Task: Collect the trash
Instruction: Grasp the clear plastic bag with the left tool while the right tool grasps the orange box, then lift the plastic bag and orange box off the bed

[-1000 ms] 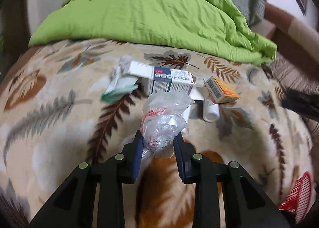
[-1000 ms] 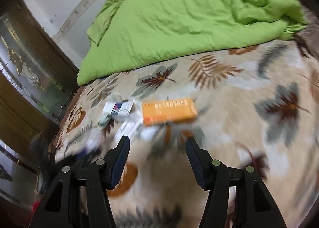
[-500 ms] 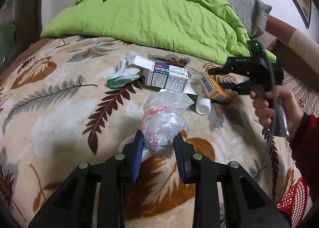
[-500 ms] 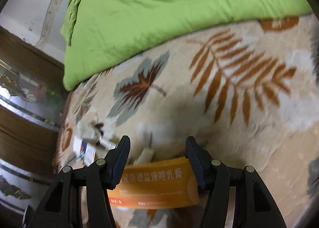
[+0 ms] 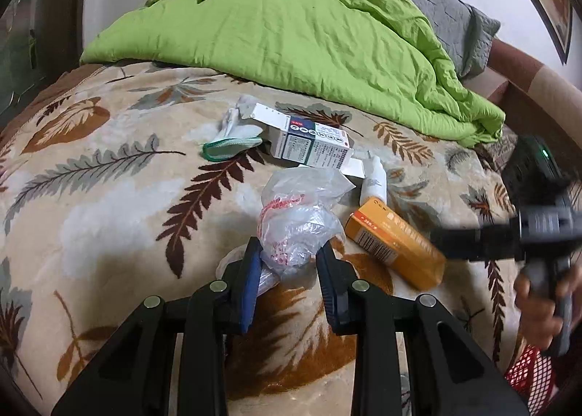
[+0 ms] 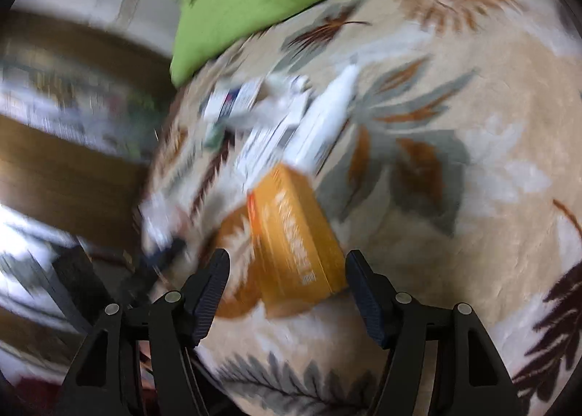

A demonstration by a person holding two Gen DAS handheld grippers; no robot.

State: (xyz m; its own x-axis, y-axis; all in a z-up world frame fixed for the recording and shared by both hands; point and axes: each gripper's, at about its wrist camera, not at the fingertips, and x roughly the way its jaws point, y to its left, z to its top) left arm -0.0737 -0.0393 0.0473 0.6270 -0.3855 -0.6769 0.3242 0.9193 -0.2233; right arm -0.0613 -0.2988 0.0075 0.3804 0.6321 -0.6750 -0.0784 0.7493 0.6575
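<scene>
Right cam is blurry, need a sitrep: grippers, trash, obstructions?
Left gripper shut on plastic bag. Right gripper open, straddling orange box, no grip yet. White bottle beside box; nothing blocking.

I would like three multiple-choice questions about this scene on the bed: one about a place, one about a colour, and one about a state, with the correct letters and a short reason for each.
1. Where does the white bottle lie?
A. between the white box and the orange box
B. on the green quilt
C. inside the red basket

2. What colour is the edge of the folded cloth?
A. red
B. green
C. yellow

3. What is the state of the left gripper?
A. open and empty
B. shut on the plastic bag
C. shut on the white bottle

Answers:
1 A: the bottle lies on the leaf blanket, with the white box behind it and the orange box in front.
2 B: a green band runs along the cloth's near edge.
3 B: both fingers press the crumpled bag from either side.
</scene>
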